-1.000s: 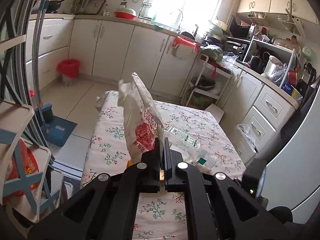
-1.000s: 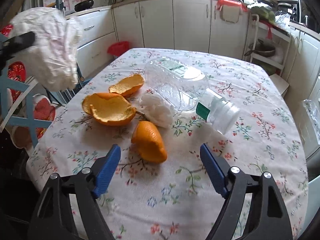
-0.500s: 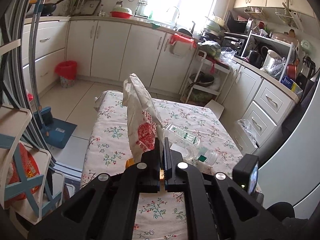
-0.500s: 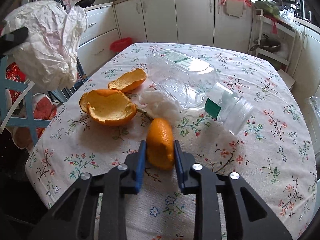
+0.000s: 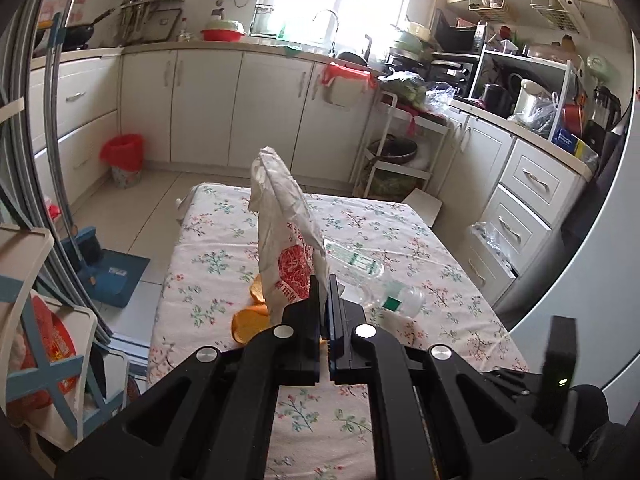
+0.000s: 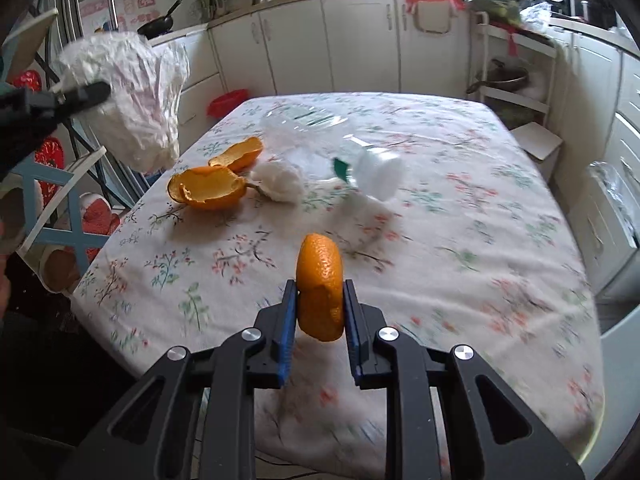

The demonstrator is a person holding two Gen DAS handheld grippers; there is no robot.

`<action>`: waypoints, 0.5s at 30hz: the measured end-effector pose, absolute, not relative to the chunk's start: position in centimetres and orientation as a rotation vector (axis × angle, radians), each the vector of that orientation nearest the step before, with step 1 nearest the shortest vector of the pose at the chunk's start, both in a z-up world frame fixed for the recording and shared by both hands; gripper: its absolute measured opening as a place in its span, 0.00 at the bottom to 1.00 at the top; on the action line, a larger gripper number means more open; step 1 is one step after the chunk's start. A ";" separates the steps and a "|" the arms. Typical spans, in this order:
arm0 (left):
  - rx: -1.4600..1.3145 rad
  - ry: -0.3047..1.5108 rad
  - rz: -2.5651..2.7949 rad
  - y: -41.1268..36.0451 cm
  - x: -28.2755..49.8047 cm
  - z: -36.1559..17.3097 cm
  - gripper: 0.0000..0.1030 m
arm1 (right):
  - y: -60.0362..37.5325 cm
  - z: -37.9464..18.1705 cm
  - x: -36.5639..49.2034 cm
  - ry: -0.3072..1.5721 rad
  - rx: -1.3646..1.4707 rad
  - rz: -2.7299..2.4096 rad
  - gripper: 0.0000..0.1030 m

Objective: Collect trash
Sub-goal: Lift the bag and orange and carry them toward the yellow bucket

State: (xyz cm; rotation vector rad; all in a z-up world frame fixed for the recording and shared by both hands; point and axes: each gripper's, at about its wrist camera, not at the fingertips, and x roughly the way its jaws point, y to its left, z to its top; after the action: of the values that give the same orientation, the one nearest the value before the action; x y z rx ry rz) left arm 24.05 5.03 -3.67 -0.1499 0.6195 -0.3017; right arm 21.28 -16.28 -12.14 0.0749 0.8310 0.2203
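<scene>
The piece of orange peel [image 6: 320, 304] stands on edge between the blue pads of the right hand-held gripper [image 6: 320, 312], its long axis running up and away from the jaws, its pebbled outer skin facing the camera. The jaws have just been closing, and they now press on the peel from both sides; it hangs clear of the flowered table [image 6: 460, 240]. This hand-held gripper points forward and steeply down over the near part of the table.

The left hand-held gripper [image 5: 325, 300] is clamped shut on the lower edge of a crumpled white plastic bag [image 5: 286, 236] with a red print. The bag rises upright from the jaws, long axis near vertical, its top leaning a little to the left. In the right wrist view the same bag [image 6: 132, 100] is held up beyond the table's left edge, well apart from the gripped peel.

On the table lie two more orange peels [image 6: 208, 186], cupped side up, just beside a white wad of tissue [image 6: 280, 180]. A clear plastic bottle [image 6: 352, 156] lies on its side behind them, its white cap toward the near right. This view is blurred.
</scene>
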 end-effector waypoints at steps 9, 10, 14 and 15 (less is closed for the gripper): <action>-0.146 0.661 -0.295 4.2 21.7 -5.3 0.02 | -18.7 -11.2 18.2 0.792 0.103 0.178 0.22; -0.145 0.664 -0.295 4.0 21.5 -5.4 0.02 | -18.8 -11.1 18.0 0.786 0.100 0.176 0.22; -0.144 0.675 -0.302 3.4 21.1 -5.8 0.02 | -19.3 -10.7 17.3 0.768 0.102 0.166 0.22; -0.140 0.677 -0.305 3.2 20.9 -5.9 0.02 | -19.5 -10.7 17.1 0.766 0.105 0.164 0.22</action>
State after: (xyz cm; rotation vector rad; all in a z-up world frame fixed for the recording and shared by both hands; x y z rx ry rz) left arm 20.92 3.17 -5.93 -0.1404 0.6773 -0.3053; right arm 17.05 -19.48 -10.66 0.1049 0.7655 0.1636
